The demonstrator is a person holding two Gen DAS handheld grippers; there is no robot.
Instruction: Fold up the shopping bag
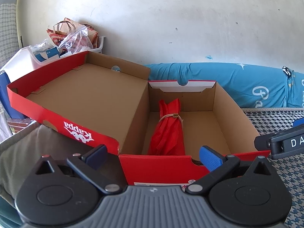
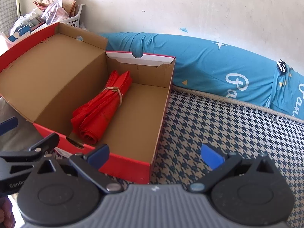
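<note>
A red shopping bag (image 1: 169,131) (image 2: 100,106) lies rolled into a bundle with a rubber band around it. It rests inside an open red Kappa shoe box (image 1: 237,114) (image 2: 163,104) along the left side, and the box lid is hinged open to the left. My left gripper (image 1: 153,155) is open in front of the box's near wall, holding nothing. My right gripper (image 2: 155,155) is open too, low over the box's near right corner and empty. Each gripper shows at the edge of the other's view: the right one (image 1: 285,144), the left one (image 2: 28,157).
The box sits on a houndstooth mat (image 1: 275,117) (image 2: 218,123). A blue bolster pillow (image 1: 228,83) (image 2: 218,66) lies along the wall behind. A white basket (image 1: 28,60) (image 2: 76,17) of paper and plastic bags stands at the back left. A grey-green cushion (image 1: 38,152) lies near left.
</note>
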